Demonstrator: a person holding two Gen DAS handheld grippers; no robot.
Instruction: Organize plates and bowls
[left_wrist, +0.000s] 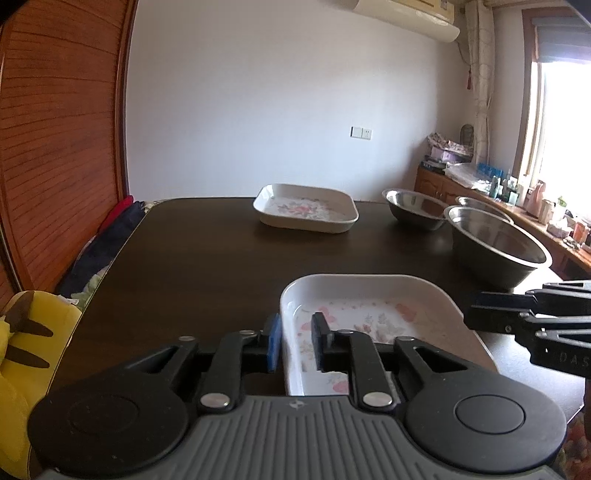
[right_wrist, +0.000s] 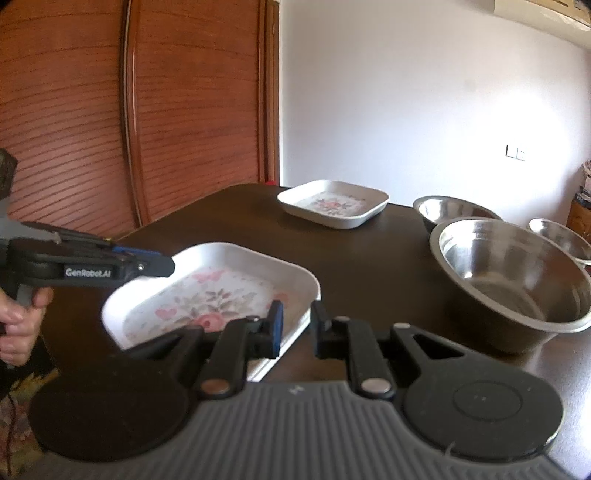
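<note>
On the dark table (left_wrist: 192, 258) sit two floral square plates and three steel bowls. The near plate (left_wrist: 369, 317) lies between both grippers. The left gripper (left_wrist: 295, 341) straddles its left rim, jaws slightly apart, pads off the wall. The right gripper (right_wrist: 295, 326) brackets its right rim, also parted and not pinching. The far plate (left_wrist: 306, 208) rests well apart, the big bowl (left_wrist: 495, 245) and two smaller ones to its right.
</note>
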